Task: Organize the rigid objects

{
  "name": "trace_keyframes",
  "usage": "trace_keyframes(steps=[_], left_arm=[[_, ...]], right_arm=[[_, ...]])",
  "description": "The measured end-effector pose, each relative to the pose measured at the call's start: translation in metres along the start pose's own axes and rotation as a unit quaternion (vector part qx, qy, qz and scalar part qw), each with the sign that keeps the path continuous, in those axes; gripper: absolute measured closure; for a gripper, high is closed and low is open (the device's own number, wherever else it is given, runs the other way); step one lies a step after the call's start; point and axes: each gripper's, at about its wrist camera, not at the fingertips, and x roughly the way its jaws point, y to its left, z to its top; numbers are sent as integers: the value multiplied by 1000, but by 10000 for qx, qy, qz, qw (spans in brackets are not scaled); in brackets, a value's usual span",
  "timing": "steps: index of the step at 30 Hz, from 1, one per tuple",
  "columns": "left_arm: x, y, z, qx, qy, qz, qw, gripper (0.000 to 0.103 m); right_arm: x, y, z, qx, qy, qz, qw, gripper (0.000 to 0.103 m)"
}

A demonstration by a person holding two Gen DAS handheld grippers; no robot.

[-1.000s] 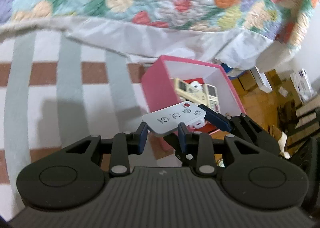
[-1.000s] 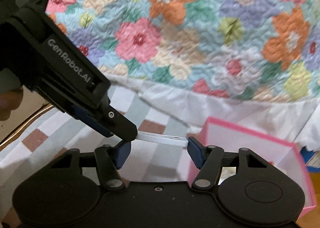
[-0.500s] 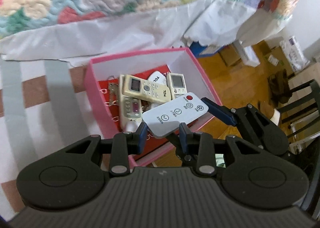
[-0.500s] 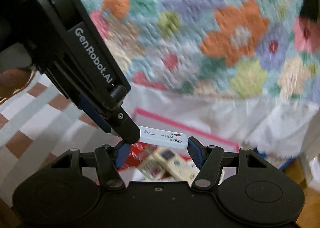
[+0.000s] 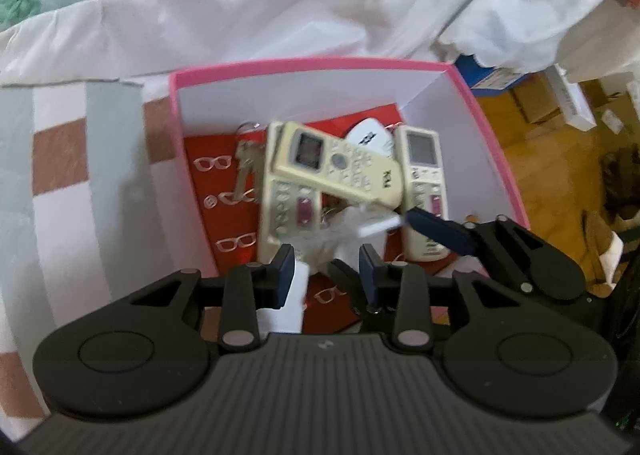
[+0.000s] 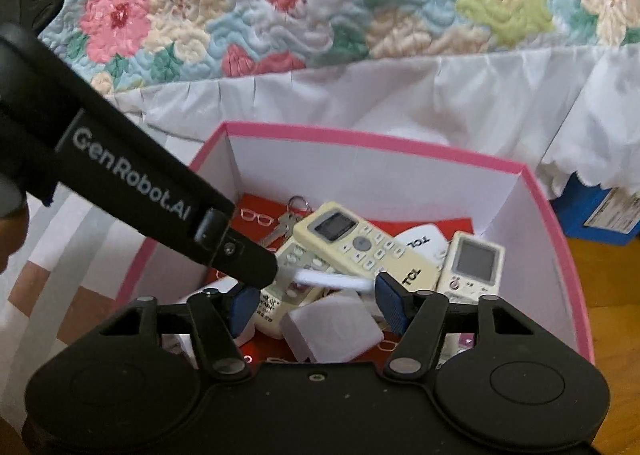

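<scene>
- My right gripper (image 6: 316, 293) stands released. Its jaws have just been opening, and the white remote (image 6: 332, 279) lies edge-on between them, blurred. Its far end is close to one pad and well short of the other, so nothing is pinched here.
- My left gripper (image 5: 326, 259) comes in from the side, with a fingertip at the remote's other end. The blur hides whether those pads press on it, so I cannot tell if that side is clenched or let go.
- The remote hangs low over the mouth of the pink box (image 6: 360, 139), above a white rounded block (image 6: 332, 327) and the pile.
- I judge the remote to be light, stiff and thin, with a smooth plastic shell that slips easily. A hold across its narrow width near one end tips it; across the middle would keep it level. A short drop onto hard plastic should do it no harm.
- Deeper in the box lie a cream TCL remote (image 6: 360, 243), a small remote with a grey screen (image 6: 476, 263) and keys on a ring (image 6: 286, 225).
- Beyond the box are a white bed skirt (image 6: 400, 95) and a floral quilt (image 6: 280, 15).
</scene>
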Motion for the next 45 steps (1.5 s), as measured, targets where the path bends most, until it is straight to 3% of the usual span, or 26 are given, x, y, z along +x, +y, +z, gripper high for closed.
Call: trace_keyframes(steps=[4, 9, 13, 21, 26, 31, 45], left_arm=[[-16, 2, -8, 48, -87, 256, 9996, 59], [-56, 7, -24, 3, -235, 362, 9991, 56], [-95, 8, -42, 11, -392, 554, 9977, 51], [-175, -4, -79, 175, -930, 1206, 9882, 36], [-205, 0, -105, 46, -1134, 1463, 9827, 27], [-216, 17, -127, -391, -1197, 1711, 9772, 15], [-189, 58, -156, -1016, -774, 2251, 9659, 15]], right_arm=[[-13, -1, -5, 218, -156, -29, 9996, 31], [-45, 1, -7, 570, -462, -32, 9973, 30], [-72, 8, -6, 909, -407, 189, 9948, 30], [-136, 39, -2, 574, -606, 639, 9945, 30], [-161, 53, -1, 472, -628, 580, 9952, 29], [-170, 66, -3, 315, -592, 604, 9959, 29], [-148, 83, -3, 150, -198, 596, 9979, 29]])
